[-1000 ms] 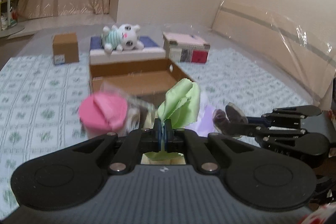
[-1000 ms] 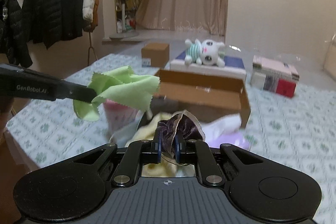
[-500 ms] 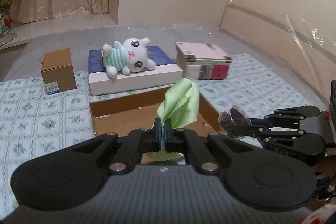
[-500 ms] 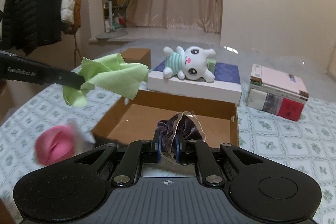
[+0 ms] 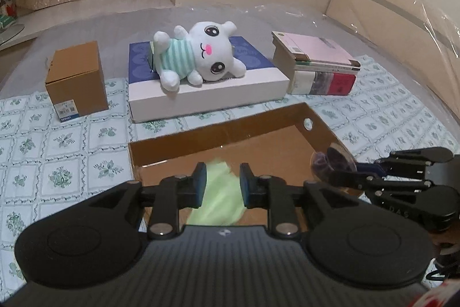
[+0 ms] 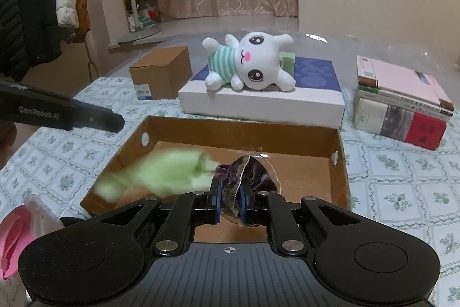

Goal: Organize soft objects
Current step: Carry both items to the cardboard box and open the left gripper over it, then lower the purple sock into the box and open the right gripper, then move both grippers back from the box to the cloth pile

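Note:
An open brown cardboard box (image 5: 224,131) (image 6: 342,163) lies on the patterned cloth in front of both grippers. My left gripper (image 5: 220,186) is open above the box. A light green cloth (image 5: 218,200) (image 6: 161,174), blurred, is below it, inside the box. My right gripper (image 6: 230,205) is shut on a dark purple velvet scrunchie (image 6: 253,171), held over the box. The right gripper also shows in the left wrist view (image 5: 330,167). The left gripper's finger (image 6: 86,117) shows at left in the right wrist view.
A white plush bunny (image 5: 198,56) (image 6: 253,62) lies on a flat white and blue box (image 5: 210,94). A small brown carton (image 5: 76,82) stands at left, a stack of books (image 5: 319,68) at right. A pink object (image 6: 14,238) lies at near left. Coats (image 6: 26,10) hang far left.
My left gripper has opened and let go of the green cloth, which has dropped into the box. Both grippers have moved forward over the box. The right gripper still holds the scrunchie.

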`<state>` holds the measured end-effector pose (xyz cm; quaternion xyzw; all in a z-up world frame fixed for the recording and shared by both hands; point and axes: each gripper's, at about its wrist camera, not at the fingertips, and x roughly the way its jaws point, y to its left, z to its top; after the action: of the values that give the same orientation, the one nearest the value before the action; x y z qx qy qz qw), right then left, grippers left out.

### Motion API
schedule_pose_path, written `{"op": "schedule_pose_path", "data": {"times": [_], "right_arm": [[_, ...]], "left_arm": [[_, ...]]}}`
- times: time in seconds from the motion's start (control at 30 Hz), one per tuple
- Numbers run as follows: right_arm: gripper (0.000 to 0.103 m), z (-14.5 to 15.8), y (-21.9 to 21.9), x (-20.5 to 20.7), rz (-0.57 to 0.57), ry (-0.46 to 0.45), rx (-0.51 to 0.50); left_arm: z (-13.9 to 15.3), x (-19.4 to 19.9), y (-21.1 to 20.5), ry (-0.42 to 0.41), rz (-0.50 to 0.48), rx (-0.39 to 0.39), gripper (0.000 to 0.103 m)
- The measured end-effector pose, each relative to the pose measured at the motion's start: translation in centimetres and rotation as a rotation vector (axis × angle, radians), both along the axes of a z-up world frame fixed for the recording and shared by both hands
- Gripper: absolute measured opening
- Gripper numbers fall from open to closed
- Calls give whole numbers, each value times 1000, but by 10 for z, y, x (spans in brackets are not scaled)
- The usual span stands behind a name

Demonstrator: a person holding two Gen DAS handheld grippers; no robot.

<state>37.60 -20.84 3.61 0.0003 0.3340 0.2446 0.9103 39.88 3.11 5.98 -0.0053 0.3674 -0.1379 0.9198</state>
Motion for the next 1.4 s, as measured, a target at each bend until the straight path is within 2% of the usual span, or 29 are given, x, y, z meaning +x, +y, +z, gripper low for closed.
{"op": "schedule_pose_path", "data": {"times": [0.3,0.33,0.37,0.43,0.5,0.77,1.03,1.13,1.23,1.4], "right_arm": [[13,-14,4,14,-10,11,11],[23,-14,4,17,-7,13,22],[46,-14,3,18,-10,10,36],[79,-12,-2,18,-22,-6,90],[79,-6,-6,14,-36,-18,127],[79,23,-16,-33,-72,-64,126],[79,50,-23,-115,-90,-101,168],[79,54,-23,-152,-90,-118,167],[79,54,-27,-186,-100,-124,182],[79,49,-28,-236,-123,-122,194]], "left_arm": [[1,-7,7,-16,13,16,23],[1,-8,8,-17,13,18,24],[1,-9,8,-18,14,21,25],[2,-12,8,-22,15,21,28],[4,-18,9,-27,18,20,29],[26,-65,13,-76,52,-9,35],[51,-149,14,-125,110,-70,40],[56,-183,15,-146,133,-96,46],[56,-218,14,-166,163,-105,49],[40,-271,20,-156,243,-164,50]]}}
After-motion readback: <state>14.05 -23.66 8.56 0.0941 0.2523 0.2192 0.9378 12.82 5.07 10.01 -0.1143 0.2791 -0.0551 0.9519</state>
